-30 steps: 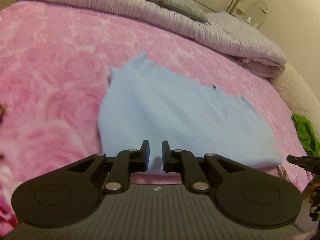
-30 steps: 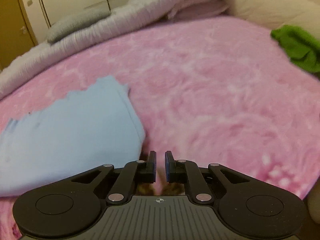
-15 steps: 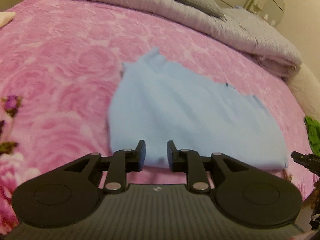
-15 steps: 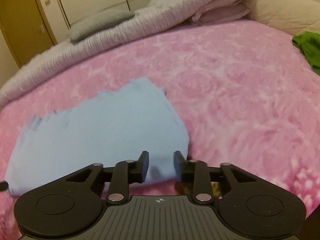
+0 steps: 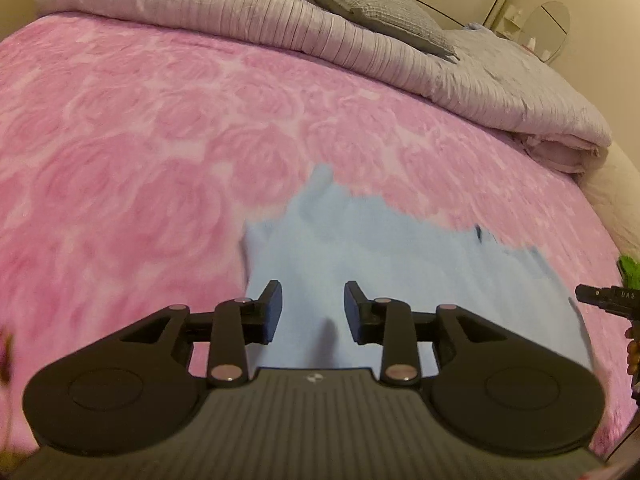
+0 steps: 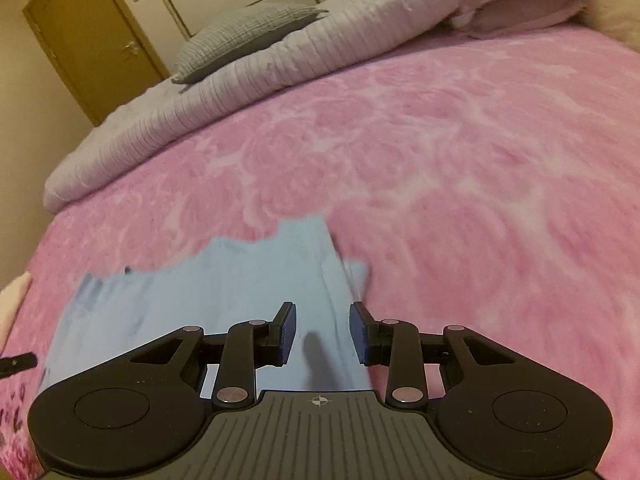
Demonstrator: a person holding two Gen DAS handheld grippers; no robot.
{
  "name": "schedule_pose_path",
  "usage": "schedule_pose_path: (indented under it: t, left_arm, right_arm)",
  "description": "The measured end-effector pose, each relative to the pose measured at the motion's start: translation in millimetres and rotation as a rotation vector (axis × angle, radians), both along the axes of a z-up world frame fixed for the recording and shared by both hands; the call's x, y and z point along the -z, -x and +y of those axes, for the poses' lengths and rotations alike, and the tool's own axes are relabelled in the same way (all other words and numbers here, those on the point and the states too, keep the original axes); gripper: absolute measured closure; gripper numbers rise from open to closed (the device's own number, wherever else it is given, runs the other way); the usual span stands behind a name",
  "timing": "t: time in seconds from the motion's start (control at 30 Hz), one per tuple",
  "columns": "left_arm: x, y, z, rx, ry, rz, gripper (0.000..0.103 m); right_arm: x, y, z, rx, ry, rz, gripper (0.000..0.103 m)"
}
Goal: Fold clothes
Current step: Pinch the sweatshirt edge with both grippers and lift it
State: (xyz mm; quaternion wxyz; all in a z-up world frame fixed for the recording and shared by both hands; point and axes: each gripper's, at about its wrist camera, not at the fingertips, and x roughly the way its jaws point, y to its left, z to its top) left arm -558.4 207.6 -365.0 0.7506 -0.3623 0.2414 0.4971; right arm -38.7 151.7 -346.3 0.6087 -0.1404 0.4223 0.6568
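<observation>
I have both tools angled down over the bed, which is covered by a pink fleece blanket with a rose pattern (image 5: 168, 152). The task's thing, a light blue soft-fabric garment (image 5: 400, 272), lies flat on that blanket close to the bed's near edge, folded into a rough slab with an uneven, stepped far border. A small dark mark shows near its far side; I cannot tell what it is.

My left gripper (image 5: 313, 307) hangs over the garment's near left part. Its fingers are released and spreading wider, with only blue cloth seen beneath the gap and nothing pinched between the pads. At the right rim of that view I catch the black tip of my other tool.

My right gripper (image 6: 322, 331) sits over the garment's near right corner (image 6: 224, 304). Its fingers are parted too, gripping nothing, the cloth lying below the gap and a shadow falling between them.

Along the far edge of the bed a rolled pale lilac ribbed quilt (image 5: 248, 12) runs the whole width, and a grey textured pillow (image 5: 384, 12) rests on top of it. A scrap of bright green cloth (image 5: 630, 270) peeks in at the bed's right edge, well apart from the blue garment. A brown wooden door (image 6: 96, 40) stands beyond the far left corner.
</observation>
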Motion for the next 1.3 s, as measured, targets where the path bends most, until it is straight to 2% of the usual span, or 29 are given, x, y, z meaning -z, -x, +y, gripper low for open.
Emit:
schedule_pose_path:
  t: [0.13, 0.33, 0.4, 0.43, 0.47, 0.5, 0.53, 0.67, 0.9, 1.0, 1.13, 1.2, 1.3]
  left_arm:
    - [13.3, -10.2, 36.8, -0.012, 0.009, -0.001, 0.074]
    - [28.7, -18.9, 61.9, -0.02, 0.018, 0.007, 0.07]
    - [36.8, -19.5, 65.8, 0.008, 0.042, -0.032, 0.073]
    - [39.5, -19.5, 66.1, 0.021, 0.044, -0.048, 0.074]
    - [40.5, -18.6, 64.8, 0.027, 0.029, -0.057, 0.092]
    - [39.8, -15.5, 62.8, 0.025, 0.011, -0.073, 0.101]
    - [38.2, -11.2, 60.7, 0.019, -0.006, -0.093, 0.101]
    - [27.1, 5.0, 49.8, -0.012, -0.086, -0.176, 0.102]
    - [19.7, 10.3, 46.0, -0.065, -0.164, -0.229, 0.102]
    - [29.9, 10.9, 53.7, -0.098, -0.128, -0.219, 0.102]
    - [54.6, 5.6, 59.9, -0.117, -0.038, -0.158, 0.1]
    - [50.8, 9.0, 55.8, -0.129, -0.03, -0.155, 0.096]
    - [40.6, 15.8, 48.4, -0.146, -0.025, -0.157, 0.094]
  right_arm:
    - [17.8, -6.6, 38.7, -0.053, 0.011, 0.007, 0.069]
    - [34.2, -8.9, 70.0, -0.107, 0.028, 0.028, 0.069]
    - [37.6, -10.0, 74.6, -0.112, 0.031, 0.044, 0.069]
    - [37.4, -11.0, 73.9, -0.112, 0.017, 0.054, 0.07]
    - [36.3, -11.5, 72.6, -0.111, -0.001, 0.055, 0.082]
    - [34.4, -11.8, 71.2, -0.109, -0.019, 0.053, 0.09]
    - [30.4, -11.6, 69.2, -0.107, -0.04, 0.041, 0.095]
    - [14.4, -12.4, 64.8, -0.116, -0.129, 0.033, 0.096]
    - [7.3, -3.1, 76.5, -0.119, -0.221, 0.016, 0.096]
    - [7.0, 1.0, 83.1, -0.105, -0.258, 0.004, 0.097]
    - [35.8, 8.3, 104.7, -0.093, -0.126, -0.075, 0.096]
    - [51.3, 13.4, 114.1, -0.097, -0.051, -0.115, 0.096]
    - [46.1, 13.5, 112.6, -0.083, -0.029, -0.142, 0.096]
